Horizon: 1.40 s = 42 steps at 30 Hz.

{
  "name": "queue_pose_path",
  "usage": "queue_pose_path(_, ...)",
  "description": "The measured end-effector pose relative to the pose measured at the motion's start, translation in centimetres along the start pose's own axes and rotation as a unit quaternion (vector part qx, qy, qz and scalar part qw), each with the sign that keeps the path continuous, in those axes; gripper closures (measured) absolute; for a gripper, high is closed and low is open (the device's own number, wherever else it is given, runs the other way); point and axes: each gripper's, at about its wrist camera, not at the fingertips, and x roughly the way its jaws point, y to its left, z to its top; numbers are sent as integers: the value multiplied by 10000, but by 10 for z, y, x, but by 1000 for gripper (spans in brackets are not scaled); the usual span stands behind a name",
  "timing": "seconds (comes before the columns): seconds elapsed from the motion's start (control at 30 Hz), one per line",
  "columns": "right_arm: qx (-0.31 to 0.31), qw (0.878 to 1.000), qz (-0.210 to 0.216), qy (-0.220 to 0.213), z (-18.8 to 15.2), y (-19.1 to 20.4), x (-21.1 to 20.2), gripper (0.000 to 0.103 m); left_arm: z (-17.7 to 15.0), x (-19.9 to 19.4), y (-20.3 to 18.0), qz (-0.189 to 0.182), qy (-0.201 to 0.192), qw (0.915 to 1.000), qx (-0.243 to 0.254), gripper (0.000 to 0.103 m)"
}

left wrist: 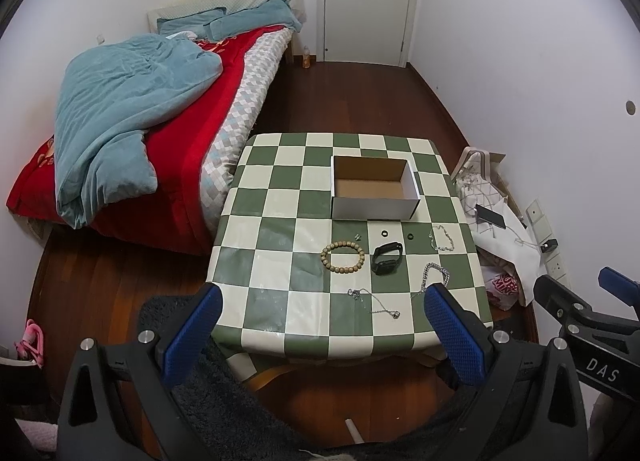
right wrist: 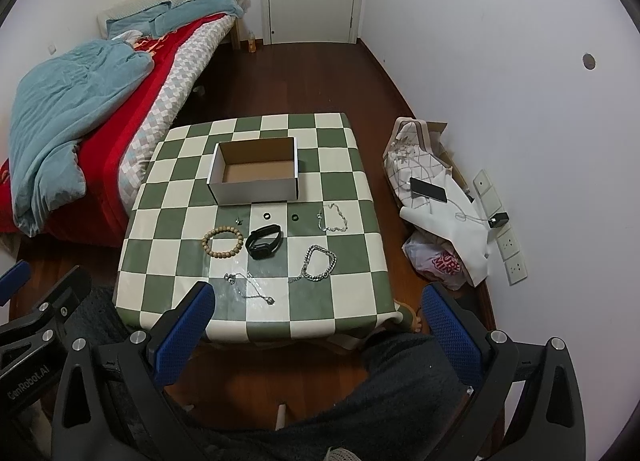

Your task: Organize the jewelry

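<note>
Left tool (left wrist: 320, 325) and right tool (right wrist: 318, 319) wide apart, empty.

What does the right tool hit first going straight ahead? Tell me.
Probably the table. The open right tool points down over its near edge, roughly at the thin necklace and chunky chain. Nothing stands in between, though depth is hard to judge through the fisheye.

It was a home bedroom: an unmade bed (left wrist: 132, 133) at left, a white door (left wrist: 366, 1) at top, wooden floor (left wrist: 360, 97), a checkered table (left wrist: 280, 261) in the middle.
</note>
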Motion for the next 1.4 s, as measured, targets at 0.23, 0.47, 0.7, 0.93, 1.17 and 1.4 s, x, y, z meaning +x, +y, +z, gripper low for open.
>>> queue_pose_path(0.23, 76, 9998, 0, -198, 1, -5, 15, 0, 20, 18, 2, 437, -214, 9988, 17, 0)
queue_pose_path(0.47, 322, 9994, -121, 57, 12, -17, 68, 0, 35, 70, 2, 876, -128, 9960, 105, 0)
queue_pose_path(0.7, 505, 9965, -274, 600, 17, -27, 149, 27, 37, 145, 2, 1162, 433, 9916, 372, 0)
queue_pose_path(0.93, 934, 9852, 352, 1396, 10, -29, 242, 35, 37, 229, 7, 1343, 1092, 9832, 586, 0)
queue_pose_path(1.17, 913, 9776, 546, 1815, 23, 2, 311, 35, 23, 306, 2, 1412, 1845, 9680, 945, 6)
queue_pose_path(1.4, 712, 9746, 478, 2068, 31, 30, 356, 35, 9, 347, -15, 1269, 2249, 9584, 1214, 12)
